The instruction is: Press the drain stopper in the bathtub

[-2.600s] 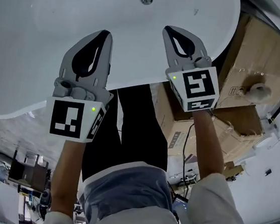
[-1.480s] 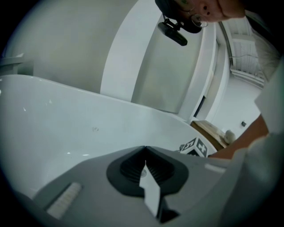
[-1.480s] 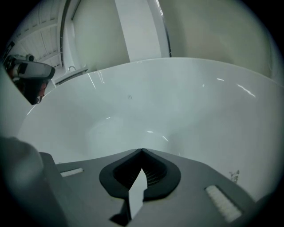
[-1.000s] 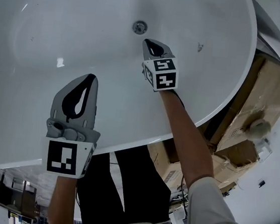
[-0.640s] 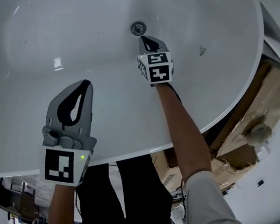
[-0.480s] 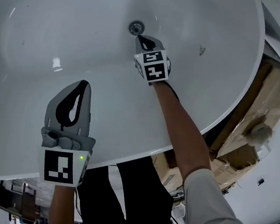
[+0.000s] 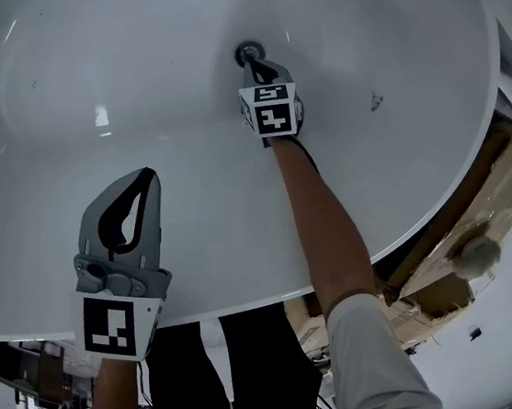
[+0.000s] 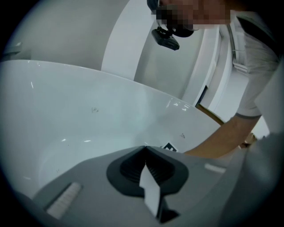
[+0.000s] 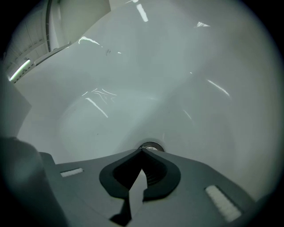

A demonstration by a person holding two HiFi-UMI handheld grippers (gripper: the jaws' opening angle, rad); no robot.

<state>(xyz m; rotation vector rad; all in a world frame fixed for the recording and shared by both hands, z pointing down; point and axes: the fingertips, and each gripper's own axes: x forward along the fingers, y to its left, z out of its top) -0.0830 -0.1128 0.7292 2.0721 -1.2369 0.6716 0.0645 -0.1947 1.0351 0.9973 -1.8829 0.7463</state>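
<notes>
Drain stopper (image 7: 247, 53): sitting in the floor of the white bathtub (image 7: 116, 61), peeking out just past the right tool's tips.
Right gripper (image 7: 254, 61): reaching deep into the tub, jaws pressing together on nothing, tips lying at the stopper's near rim.
Left gripper (image 7: 145, 176): hovering over the near wall, well apart from the drain, jaws meeting tip to tip, carrying nothing.
Head view alone: showing both tools at once, plus a cardboard box (image 7: 503, 192) beside the tub.
Right gripper view alone: showing the stopper close up, half hiding behind the tips.
Left gripper view alone: catching the forearm (image 8: 222, 137) stretching down into the tub.
</notes>
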